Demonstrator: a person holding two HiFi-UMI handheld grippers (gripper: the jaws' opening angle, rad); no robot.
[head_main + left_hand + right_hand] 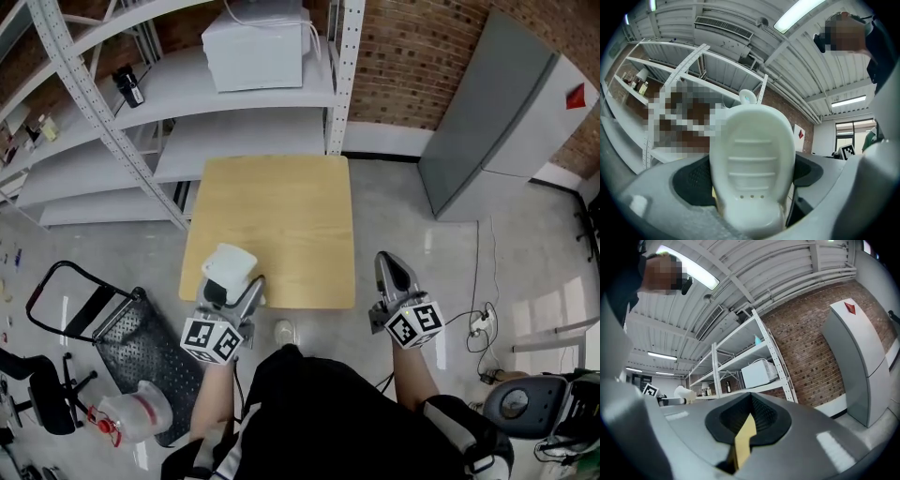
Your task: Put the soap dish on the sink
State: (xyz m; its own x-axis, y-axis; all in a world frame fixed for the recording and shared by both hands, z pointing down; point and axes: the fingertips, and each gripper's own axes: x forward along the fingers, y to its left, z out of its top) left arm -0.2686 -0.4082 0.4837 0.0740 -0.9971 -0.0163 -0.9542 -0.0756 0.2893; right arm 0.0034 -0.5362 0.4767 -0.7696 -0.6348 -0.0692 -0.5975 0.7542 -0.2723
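At the bottom centre the person's dark top (309, 412) is filling the frame. Just above it the left gripper (236, 284) is clamping the white soap dish (230, 264) over the table's (281, 206) lower left corner. The right gripper (394, 272), lower right, is hovering just off the table's edge, jaws pressed together on nothing, and shelves (244, 131) are standing beyond along the top.

no legible text; possibly a red label (575, 96) on the cabinet (497, 122)

The person wears a black top (309, 412) with white-trimmed sleeves (466, 439), and the grey left hand-held gripper (234, 281) and grey right hand-held gripper (390, 262) each bear 1 white cube (212, 339) with black square markers.
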